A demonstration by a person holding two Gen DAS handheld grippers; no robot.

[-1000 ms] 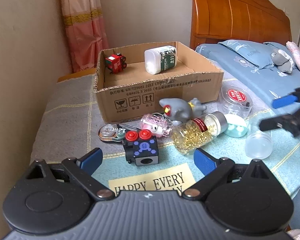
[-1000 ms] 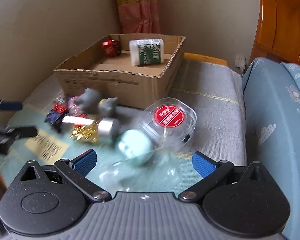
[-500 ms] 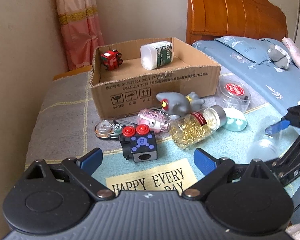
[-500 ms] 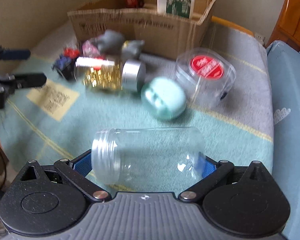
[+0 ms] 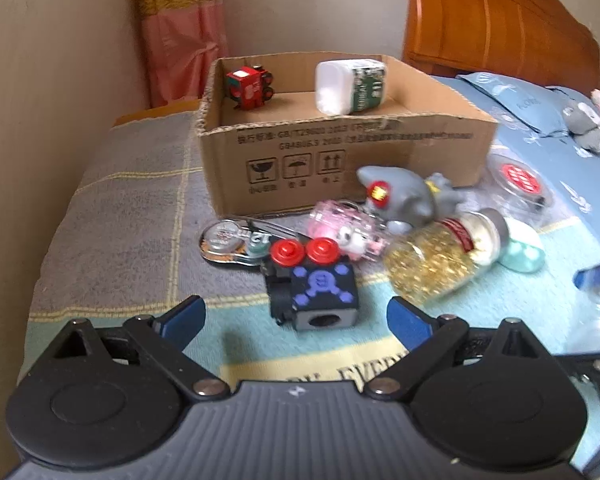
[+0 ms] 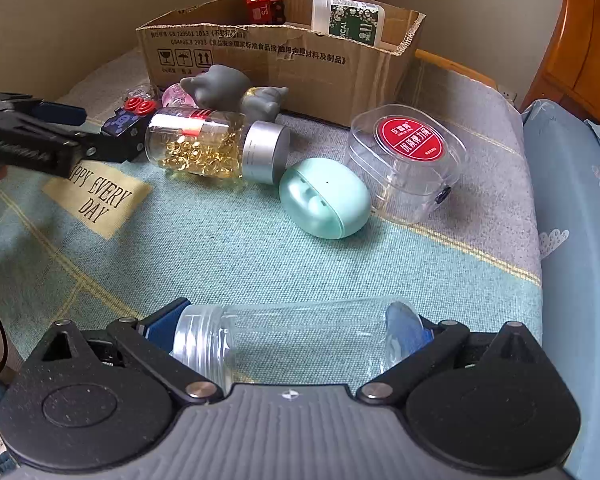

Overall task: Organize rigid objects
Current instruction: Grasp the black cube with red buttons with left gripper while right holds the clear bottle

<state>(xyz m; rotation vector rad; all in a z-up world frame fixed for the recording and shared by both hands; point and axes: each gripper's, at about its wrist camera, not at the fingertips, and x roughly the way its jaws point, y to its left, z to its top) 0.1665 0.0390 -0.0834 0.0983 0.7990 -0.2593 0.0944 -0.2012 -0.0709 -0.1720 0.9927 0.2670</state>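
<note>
A black cube toy (image 5: pixel 316 292) with purple marks and two red buttons lies on the teal cloth. My left gripper (image 5: pixel 296 318) hovers over it, jaws closing, the cube just ahead of and between the blue fingertips, untouched. From the right wrist view, the left gripper (image 6: pixel 92 130) reaches in from the left at the cube (image 6: pixel 120 128). A clear lidless jar (image 6: pixel 300 340) lies on its side across my right gripper (image 6: pixel 296 328), filling the gap between the wide pads. The cardboard box (image 5: pixel 340 160) behind holds a red toy car (image 5: pixel 248 88) and a white bottle (image 5: pixel 350 86).
Beside the cube lie a jar of gold capsules (image 5: pixel 432 264), a grey shark toy (image 5: pixel 400 200), a pink toy (image 5: pixel 340 228) and a flat clear case (image 5: pixel 228 240). A mint case (image 6: pixel 324 198) and a red-labelled clear tub (image 6: pixel 408 160) sit mid-cloth. Wall left, bed right.
My right gripper has come down so the clear jar now lies between its fingers. My left gripper has sunk closer to the black cube, which looks larger.
</note>
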